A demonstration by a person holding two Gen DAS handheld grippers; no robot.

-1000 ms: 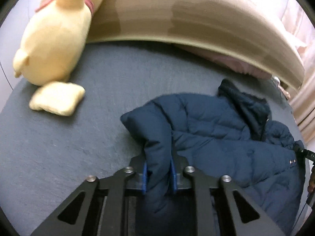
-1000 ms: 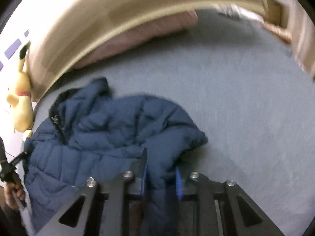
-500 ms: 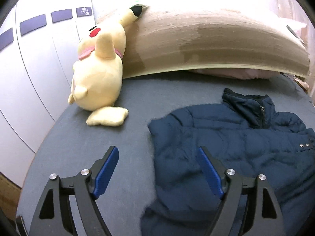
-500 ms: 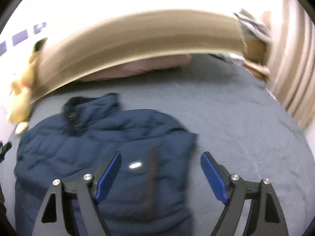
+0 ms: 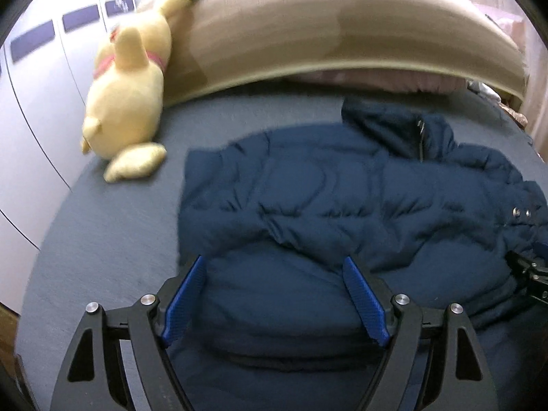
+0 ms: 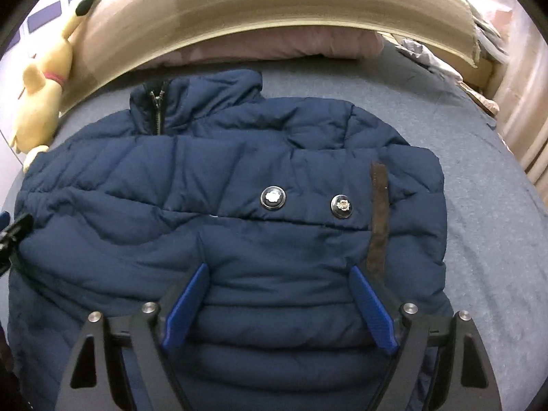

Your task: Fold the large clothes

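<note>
Whereas a second ago each gripper was clamped on a bunched sleeve of the navy puffer jacket (image 6: pixel 239 178), both sets of tongs are now seen spread wide with nothing held between them. The left gripper (image 5: pixel 274 291) is held low over the jacket's left part, its blue pads (image 5: pixel 183 299) apart above the padded fabric. The right gripper (image 6: pixel 279 299) is held likewise over the jacket's lower right part, just below two metal snaps (image 6: pixel 272 198) and beside a brown strap (image 6: pixel 378 212). Both sleeves have been released and are now found folded inward across the body, so that the garment lies as a compact block where loose, raised fabric was seen before.

The jacket is spread on the grey bed cover (image 6: pixel 496 239), collar (image 6: pixel 191 102) toward the tan headboard (image 6: pixel 274 10) and a pink pillow (image 6: pixel 274 46). In the right wrist view its right edge is marked by the straight fold of the sleeve, and a broad band of bare grey cover is left beyond it toward the curtain (image 6: pixel 527 126). In the left wrist view the left edge is ragged and creased, with open cover beside it up to the yellow plush toy (image 5: pixel 126 102), which is propped against the headboard near the white wardrobe (image 5: pixel 30 120). The toy's foot lies near the jacket's upper left corner but apart from it. Bare cover is also left between collar and pillow.
</note>
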